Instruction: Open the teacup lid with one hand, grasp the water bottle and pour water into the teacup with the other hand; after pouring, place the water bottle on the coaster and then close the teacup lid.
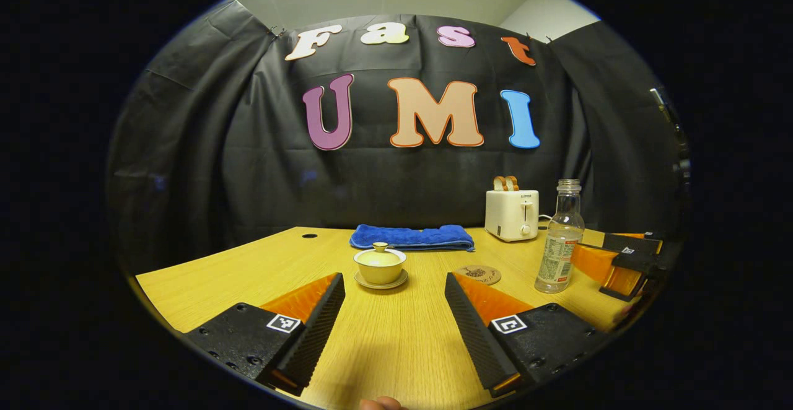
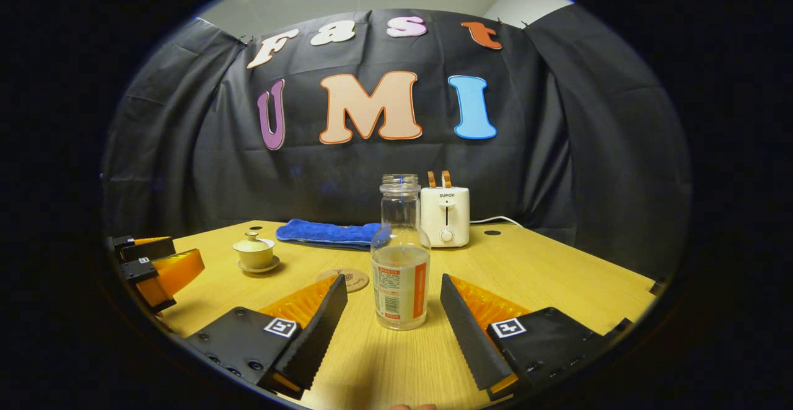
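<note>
We're lined up on both fronts; the left gripper (image 1: 394,311) is spread wide and empty, aimed at the cup (image 1: 380,265), which sits lid (image 1: 380,253) on, upon its saucer, well ahead of our fingers; the right gripper (image 2: 390,317) is just as wide, and the bottle (image 2: 400,255) stands upright right between its fingertips, untouched. For the lid, we'd say come in level and pinch the small knob squarely, then lift straight up so the cup doesn't skid; for the bottle, close on the labelled body, low enough to stay steady. The coaster (image 1: 479,274) waits between cup and bottle. Hard to judge: the bottle looks capless and part full, but glare blurs the waterline; the coaster's far edge hides behind our finger in the right gripper view.
</note>
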Demonstrator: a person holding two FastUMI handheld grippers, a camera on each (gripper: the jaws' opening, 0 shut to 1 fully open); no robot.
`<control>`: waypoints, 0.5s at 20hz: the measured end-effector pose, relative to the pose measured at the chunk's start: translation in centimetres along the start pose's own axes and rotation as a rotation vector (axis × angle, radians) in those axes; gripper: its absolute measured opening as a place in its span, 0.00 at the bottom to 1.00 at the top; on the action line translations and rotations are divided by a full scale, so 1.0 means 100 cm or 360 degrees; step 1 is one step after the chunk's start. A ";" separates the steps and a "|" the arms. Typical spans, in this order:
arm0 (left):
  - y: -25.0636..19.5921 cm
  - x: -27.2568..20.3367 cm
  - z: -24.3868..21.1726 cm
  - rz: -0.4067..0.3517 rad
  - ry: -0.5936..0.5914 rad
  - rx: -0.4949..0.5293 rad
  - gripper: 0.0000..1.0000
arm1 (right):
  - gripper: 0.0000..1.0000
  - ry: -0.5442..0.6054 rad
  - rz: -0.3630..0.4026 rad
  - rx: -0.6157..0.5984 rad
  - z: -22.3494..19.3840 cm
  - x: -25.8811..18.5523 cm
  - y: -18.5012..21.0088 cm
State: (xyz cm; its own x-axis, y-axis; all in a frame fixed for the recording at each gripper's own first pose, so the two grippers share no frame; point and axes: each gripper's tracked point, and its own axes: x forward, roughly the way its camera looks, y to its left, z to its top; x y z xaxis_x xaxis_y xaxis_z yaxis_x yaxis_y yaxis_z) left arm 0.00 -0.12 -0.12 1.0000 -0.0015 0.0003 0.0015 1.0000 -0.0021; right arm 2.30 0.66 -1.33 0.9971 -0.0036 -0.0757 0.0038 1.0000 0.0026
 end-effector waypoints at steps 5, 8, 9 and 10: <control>0.000 0.001 0.000 -0.0007 -0.0004 0.0000 0.95 | 0.95 0.0049 -0.0002 0.0030 -0.004 0.012 0.000; 0.001 0.020 0.003 -0.0022 -0.0019 0.0006 0.95 | 0.95 -0.0018 -0.0015 0.0015 0.003 0.009 0.001; 0.002 0.032 -0.004 -0.0028 0.0035 0.0005 0.95 | 0.96 -0.0033 -0.0015 -0.0002 0.003 0.008 0.001; 0.003 0.044 -0.003 -0.0041 0.0060 -0.0026 0.95 | 0.95 -0.0042 -0.0013 -0.0015 0.004 0.007 0.002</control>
State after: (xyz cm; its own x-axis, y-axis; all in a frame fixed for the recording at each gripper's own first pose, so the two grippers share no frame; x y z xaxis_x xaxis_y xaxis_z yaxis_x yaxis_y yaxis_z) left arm 4.40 0.20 -0.43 0.9989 -0.0278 -0.0369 0.0272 0.9995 -0.0187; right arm 2.99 0.90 -0.98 0.9987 -0.0116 -0.0494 0.0112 0.9999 -0.0076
